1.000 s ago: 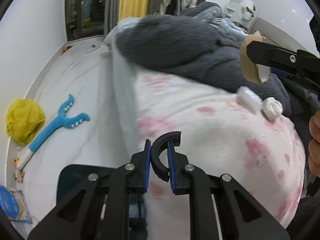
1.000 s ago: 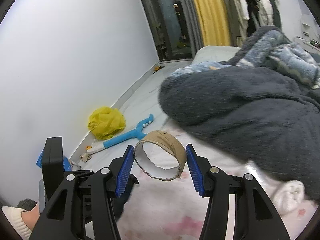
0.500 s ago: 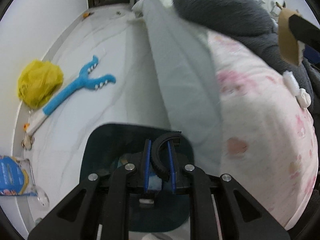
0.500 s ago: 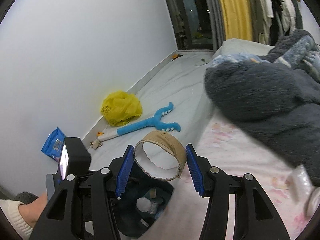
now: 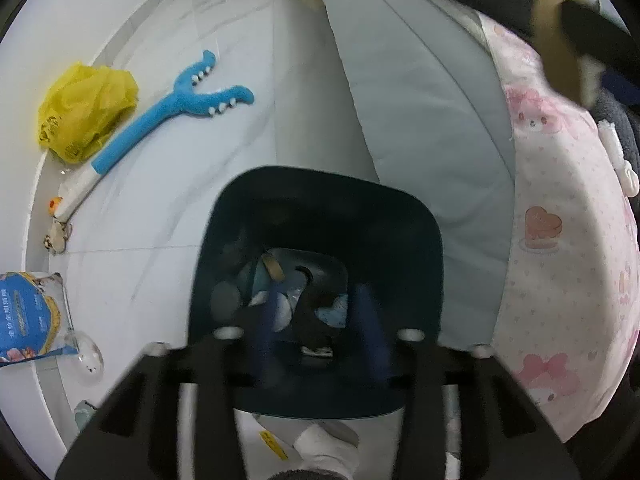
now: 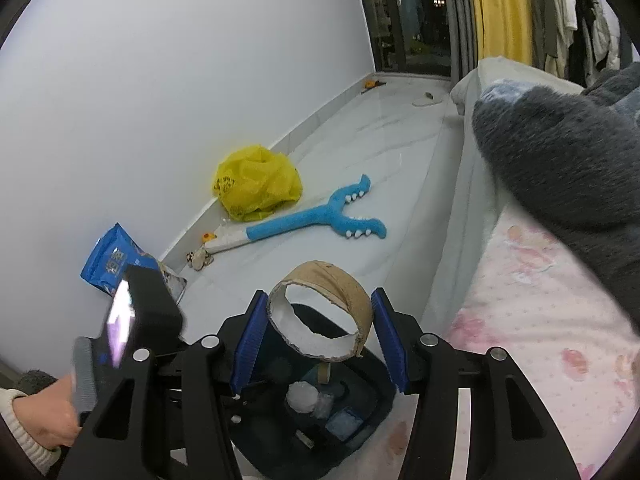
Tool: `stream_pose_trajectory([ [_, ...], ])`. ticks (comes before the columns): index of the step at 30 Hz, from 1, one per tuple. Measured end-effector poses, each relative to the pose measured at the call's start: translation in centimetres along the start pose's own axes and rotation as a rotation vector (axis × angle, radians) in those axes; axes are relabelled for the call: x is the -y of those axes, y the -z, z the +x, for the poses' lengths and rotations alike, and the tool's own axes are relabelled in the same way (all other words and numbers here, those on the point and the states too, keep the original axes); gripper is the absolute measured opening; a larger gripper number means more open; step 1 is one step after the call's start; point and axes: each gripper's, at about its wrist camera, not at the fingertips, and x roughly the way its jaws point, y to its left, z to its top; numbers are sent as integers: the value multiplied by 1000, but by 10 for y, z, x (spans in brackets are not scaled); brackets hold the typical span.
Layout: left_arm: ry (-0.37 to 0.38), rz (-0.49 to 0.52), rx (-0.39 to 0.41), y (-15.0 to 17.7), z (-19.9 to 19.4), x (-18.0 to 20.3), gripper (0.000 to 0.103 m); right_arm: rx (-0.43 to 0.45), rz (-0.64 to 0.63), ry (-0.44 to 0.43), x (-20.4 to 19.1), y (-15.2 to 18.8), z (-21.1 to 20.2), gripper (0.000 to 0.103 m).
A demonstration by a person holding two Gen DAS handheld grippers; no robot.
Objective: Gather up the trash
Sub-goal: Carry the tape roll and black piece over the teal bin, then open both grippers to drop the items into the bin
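A dark teal trash bin (image 5: 416, 216) stands on the floor beside the bed, with tissues and scraps inside. My left gripper (image 5: 316, 320) hovers right over its mouth, blurred, fingers apart and empty; a black curved piece (image 5: 308, 304) lies in the bin below it. My right gripper (image 6: 318, 322) is shut on a brown cardboard tape ring (image 6: 320, 280) and holds it above the bin (image 6: 372, 420). The ring also shows blurred at the top right of the left wrist view (image 5: 560, 40).
On the floor by the wall lie a yellow plastic bag (image 5: 84, 110), a blue plush toy (image 5: 176, 108) and a blue packet (image 5: 28, 314). The bed with a pink sheet (image 5: 568, 240) and a dark grey blanket (image 6: 568, 148) rises to the right.
My left gripper swung from the bed to over the bin and opened; the black curved piece it held now lies in the bin. My right gripper carried the ring toward the bin.
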Motion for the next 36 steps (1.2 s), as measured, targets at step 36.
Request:
stream_pose_trajectory([
  [36,-8,24,565,2,-147,-37,48,-463,-57,48,-38,76,143,54],
])
